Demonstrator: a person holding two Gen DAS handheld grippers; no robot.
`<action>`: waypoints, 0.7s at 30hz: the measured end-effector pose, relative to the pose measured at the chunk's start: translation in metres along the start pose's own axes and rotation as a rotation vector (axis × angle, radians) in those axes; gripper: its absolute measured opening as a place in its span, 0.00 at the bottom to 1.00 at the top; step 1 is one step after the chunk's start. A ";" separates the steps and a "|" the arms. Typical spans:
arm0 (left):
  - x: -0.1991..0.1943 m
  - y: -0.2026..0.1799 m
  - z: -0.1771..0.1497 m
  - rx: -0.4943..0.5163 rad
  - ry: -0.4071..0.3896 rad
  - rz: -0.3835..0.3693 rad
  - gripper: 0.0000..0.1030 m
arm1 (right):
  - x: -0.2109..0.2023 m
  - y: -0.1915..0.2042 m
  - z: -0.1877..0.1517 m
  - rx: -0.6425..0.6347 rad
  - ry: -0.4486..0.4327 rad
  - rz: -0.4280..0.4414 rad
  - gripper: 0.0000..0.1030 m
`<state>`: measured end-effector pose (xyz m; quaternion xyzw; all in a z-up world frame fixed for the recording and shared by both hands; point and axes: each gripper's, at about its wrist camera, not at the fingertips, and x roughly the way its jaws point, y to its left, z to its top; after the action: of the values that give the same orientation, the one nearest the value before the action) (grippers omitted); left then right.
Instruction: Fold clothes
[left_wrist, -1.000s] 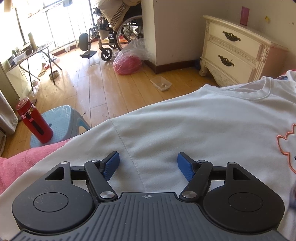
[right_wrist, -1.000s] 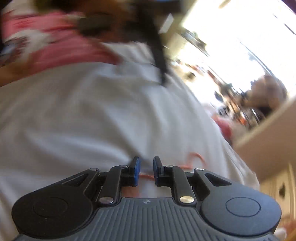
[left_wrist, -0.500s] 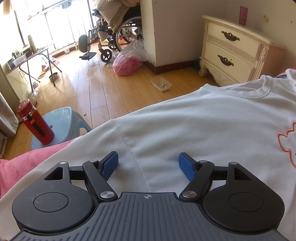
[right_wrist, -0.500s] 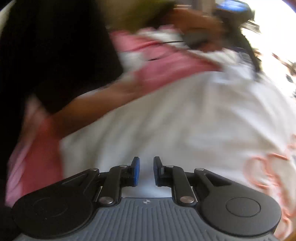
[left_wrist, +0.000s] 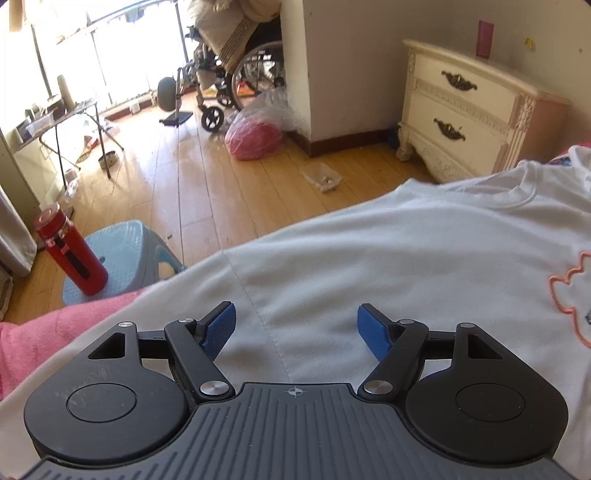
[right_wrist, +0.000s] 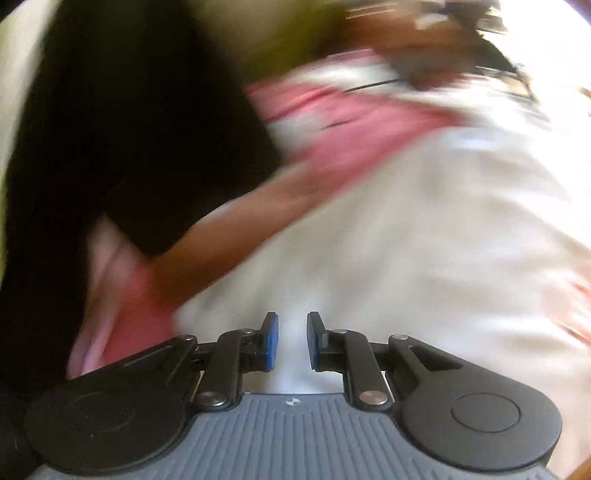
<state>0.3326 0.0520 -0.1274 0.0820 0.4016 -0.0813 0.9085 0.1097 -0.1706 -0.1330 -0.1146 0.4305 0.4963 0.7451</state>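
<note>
Shifted slightly since the earlier frame, the white T-shirt (left_wrist: 388, 266) lies spread on pink bedding (left_wrist: 55, 332). Left tool (left_wrist: 295, 328) hovers over its sleeve seam as before, fingers wide apart. Right tool (right_wrist: 292, 341) remains narrow, white cloth showing between its fingers; grip unclear through blur.

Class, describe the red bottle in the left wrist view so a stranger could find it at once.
Start at the wooden floor beyond the white T-shirt. At its left stands a pale blue stool, and the red bottle stands upright on it. It is the only tall red cylinder, unlike the rounded red bundle in a plastic bag farther back.
</note>
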 end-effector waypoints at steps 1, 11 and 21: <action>-0.003 -0.001 0.001 0.008 -0.007 -0.004 0.71 | -0.005 -0.008 0.001 0.048 -0.020 -0.032 0.17; -0.015 -0.018 0.001 0.044 0.010 -0.088 0.71 | -0.111 -0.043 -0.116 0.432 0.145 -0.552 0.16; -0.030 -0.078 0.031 0.319 0.087 -0.178 0.71 | -0.147 -0.067 -0.090 0.595 -0.179 -0.683 0.17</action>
<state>0.3177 -0.0281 -0.0909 0.1925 0.4283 -0.2204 0.8550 0.0983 -0.3507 -0.0929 0.0122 0.4259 0.0851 0.9007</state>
